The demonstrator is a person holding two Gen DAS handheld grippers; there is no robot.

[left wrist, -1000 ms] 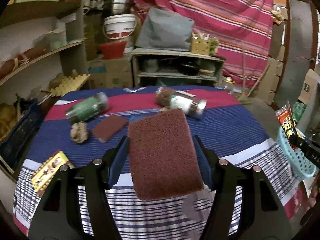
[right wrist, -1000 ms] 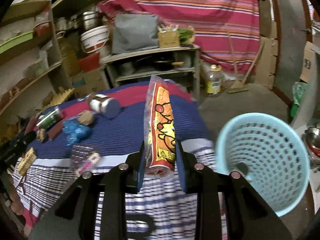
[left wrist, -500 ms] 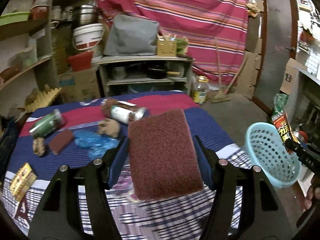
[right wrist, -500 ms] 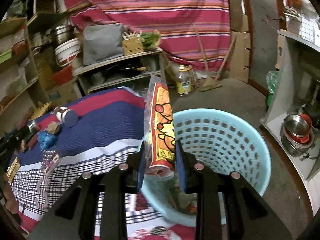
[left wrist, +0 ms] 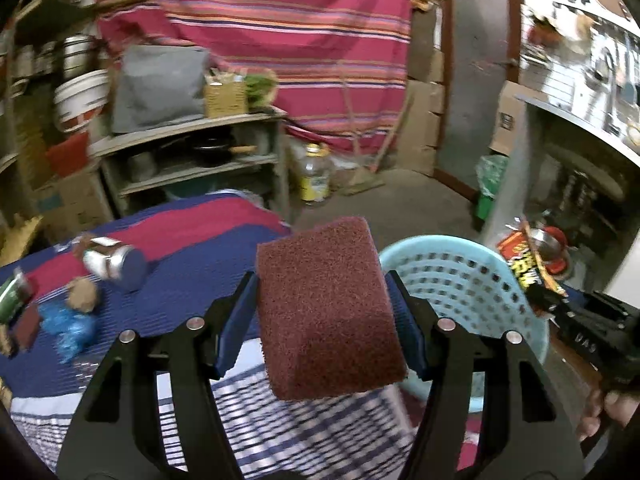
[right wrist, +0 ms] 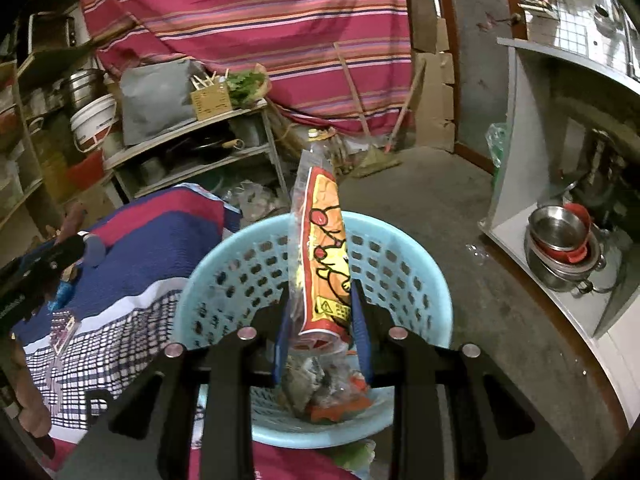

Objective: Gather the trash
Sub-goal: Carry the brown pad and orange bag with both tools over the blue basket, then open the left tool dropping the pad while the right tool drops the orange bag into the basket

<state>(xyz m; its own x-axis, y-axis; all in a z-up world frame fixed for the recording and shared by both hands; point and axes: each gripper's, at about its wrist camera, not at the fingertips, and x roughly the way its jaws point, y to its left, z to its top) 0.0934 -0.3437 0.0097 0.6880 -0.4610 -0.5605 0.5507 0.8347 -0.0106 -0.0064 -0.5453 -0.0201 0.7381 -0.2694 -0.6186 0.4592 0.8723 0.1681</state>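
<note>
My left gripper [left wrist: 321, 294] is shut on a flat maroon scouring pad [left wrist: 326, 320], held over the right edge of the table. The light blue plastic basket [left wrist: 460, 276] stands just right of it, beside the table. My right gripper [right wrist: 321, 297] is shut on an orange and yellow snack wrapper [right wrist: 325, 256] that sticks up between the jaws, directly above the basket [right wrist: 224, 280]. Several crumpled wrappers [right wrist: 328, 396] lie in the basket's bottom. In the left wrist view the right gripper [left wrist: 554, 304] and its wrapper [left wrist: 528, 264] show beyond the basket's far rim.
The table's striped cloth [left wrist: 192, 256] carries a lying jar [left wrist: 114, 260], a brown crumpled lump [left wrist: 82, 294], blue plastic [left wrist: 68, 328] and a blister pack [right wrist: 60, 328]. A shelf unit [left wrist: 192, 152] stands behind. A cabinet with metal bowls [right wrist: 560, 236] is at the right. Bare concrete floor [right wrist: 440, 200] surrounds the basket.
Both grippers swung right, away from the table's middle. The basket came to lie under the right gripper's wrapper and closer to the left gripper's pad. Both grips are unchanged.
</note>
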